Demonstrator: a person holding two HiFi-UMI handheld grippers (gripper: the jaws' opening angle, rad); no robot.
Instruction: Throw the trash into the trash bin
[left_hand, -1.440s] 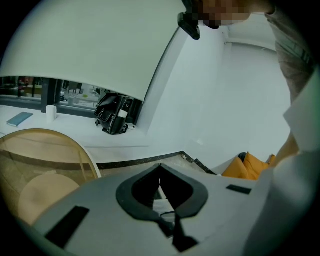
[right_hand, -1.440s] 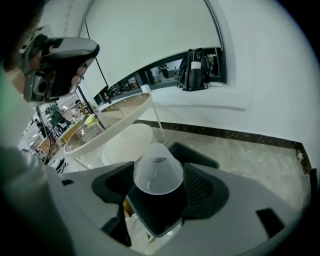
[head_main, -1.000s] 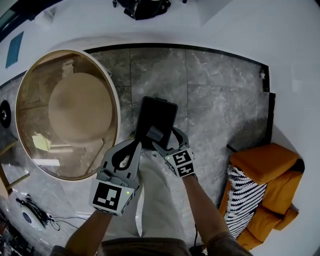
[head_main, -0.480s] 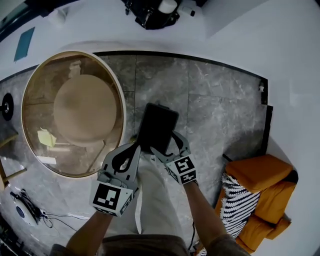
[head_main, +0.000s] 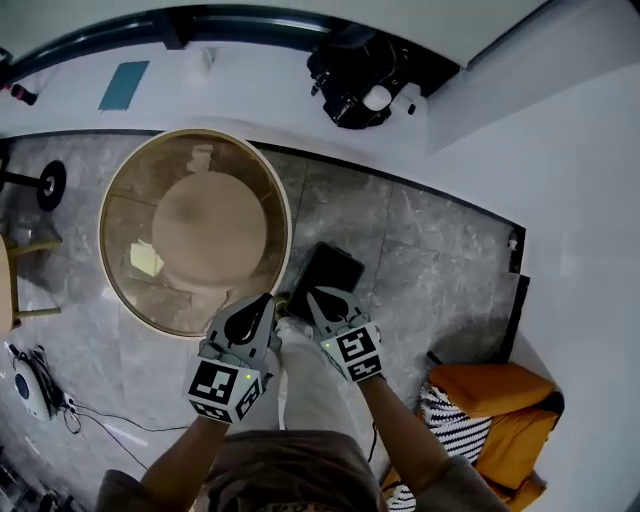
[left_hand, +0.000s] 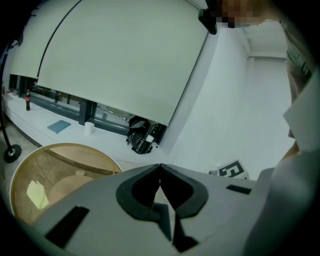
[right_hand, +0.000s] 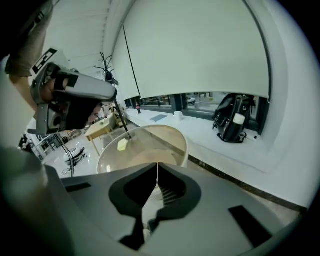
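Well, drop unconfirmed, both grippers empty

Right gripper (right_hand: 157, 165) jaws have just been closing and now meet at the tips, nothing between them. Left gripper (left_hand: 160, 166) is likewise pinched together, holding nothing. In the head view both sit at the near edge of the black trash bin (head_main: 325, 280), which stands on the floor just beside the glass table (head_main: 285, 225). I see no trash in any view — the bin mouth is dark, so I can't confirm it landed inside. Risks: calling it done on a miss; leaving the yellow note (head_main: 146, 260) on the table if it counts as trash; clipping the bin or table rim on a careless swing.
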